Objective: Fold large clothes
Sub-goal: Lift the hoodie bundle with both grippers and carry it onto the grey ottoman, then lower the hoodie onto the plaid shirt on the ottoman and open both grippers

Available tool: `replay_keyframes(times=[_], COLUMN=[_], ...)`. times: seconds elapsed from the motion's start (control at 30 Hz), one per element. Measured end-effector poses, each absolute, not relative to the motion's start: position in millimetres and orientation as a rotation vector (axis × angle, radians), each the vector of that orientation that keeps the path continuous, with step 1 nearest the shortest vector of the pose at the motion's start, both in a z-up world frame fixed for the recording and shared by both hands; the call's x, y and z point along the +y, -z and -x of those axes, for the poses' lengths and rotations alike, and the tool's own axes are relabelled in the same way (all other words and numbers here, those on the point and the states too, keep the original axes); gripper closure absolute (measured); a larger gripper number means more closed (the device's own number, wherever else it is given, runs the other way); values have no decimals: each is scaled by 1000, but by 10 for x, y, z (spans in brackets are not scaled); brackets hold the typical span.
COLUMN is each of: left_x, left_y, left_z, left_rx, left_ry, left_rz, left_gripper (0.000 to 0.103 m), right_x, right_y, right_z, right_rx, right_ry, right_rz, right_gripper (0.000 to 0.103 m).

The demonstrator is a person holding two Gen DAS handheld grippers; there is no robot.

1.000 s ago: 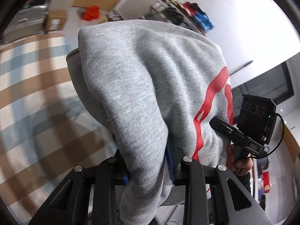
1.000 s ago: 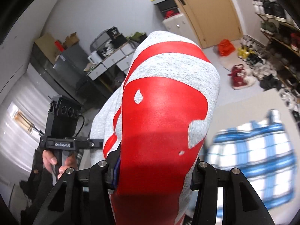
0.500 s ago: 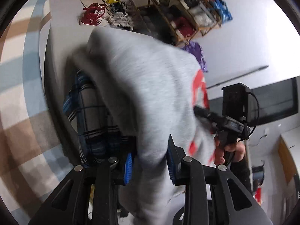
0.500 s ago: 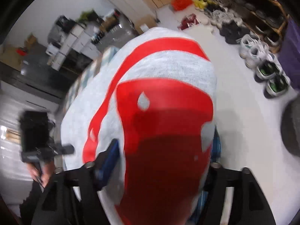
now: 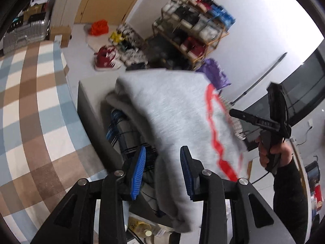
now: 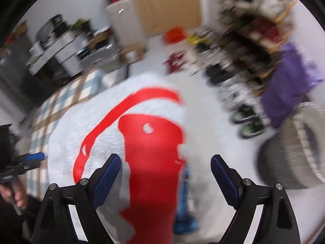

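Left wrist view has the left gripper (image 5: 162,168) angled down over a grey sweatshirt (image 5: 172,109) with a red print; the folded bundle sits on top of a blue plaid garment (image 5: 126,136), which lies on a grey surface (image 5: 89,111) next to a brown, blue and white checked rug (image 5: 30,105). The blue pads (image 5: 138,172) stand a bit apart; a fold of grey fabric hangs between them and seems to lie against the right-hand pad, while there's a clear gap on the left-hand side, so it looks like the pinch has been let go. Jaws have just been opening a little. Off to the right a hand (image 5: 272,152) in a dark sleeve holds the other gripper handle by the far edge of the sweatshirt; a shoe rack (image 5: 193,26) stands against the wall behind.

Right wrist view is pretty blurry; the right gripper (image 6: 165,170) has its jaws spread wide, having just been opening, and neither pad touches anything. The sweatshirt (image 6: 101,126) lies below and between them, red print (image 6: 150,152) facing up; a strip of the blue plaid garment (image 6: 184,213) peeks out at its right edge. A grey woven basket (image 6: 294,152) sits to the right, with a purple cloth (image 6: 288,89) and rows of shoes (image 6: 233,61) beyond it.
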State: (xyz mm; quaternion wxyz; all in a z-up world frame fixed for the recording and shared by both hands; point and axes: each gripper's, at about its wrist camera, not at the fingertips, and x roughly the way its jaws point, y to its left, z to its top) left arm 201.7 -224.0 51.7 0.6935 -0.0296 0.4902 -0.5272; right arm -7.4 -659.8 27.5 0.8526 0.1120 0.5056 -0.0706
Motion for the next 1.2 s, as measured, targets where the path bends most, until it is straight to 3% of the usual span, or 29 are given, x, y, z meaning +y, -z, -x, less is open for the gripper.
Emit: replay_keyframes(times=[0.1,0.2,0.27,0.4,0.53,0.6,0.67,0.83,0.9,1.2], left_x=[-2303,-2500,-2607,-2748,-2788,-2775,-2770,-2644,-2639,-2546], left_y=[-547,-394,-210,232,571,620,611,622,649,602], left_z=[-1822,-1575,-1500,-1480,-1652,-1705,-1704,-1632,-1628,-1499], left_rx=[1066,1031,1092,1213,1287,1294,1270,1220,1221,1086], left_ry=[1262,1337,1379,1326,1255,1258,1272,1287,1288,1288], left_rz=[44,-59,-53,-69,-11,31,15,-31,-13,-119], left_gripper=[72,68,68,68,69,69,68,68,68,68], right_x=[-6403,-5886,-5519,-5343,-5370,-5338,-5370,-5350,-5264,-5379], right_y=[-611,-663,-455,163,567,496,300,-644,-730,313], right_z=[402,639,708,642,551,545,557,283,21,-1265], right_rx=[966,957,996,1157,1250,1270,1282,1065,1033,1340], right_ry=[142,42,58,130,160,159,140,134,132,350], right_rz=[-201,1,233,369,309,305,257,141,90,152], right_gripper=[0,0,0,0,0,0,0,0,0,0])
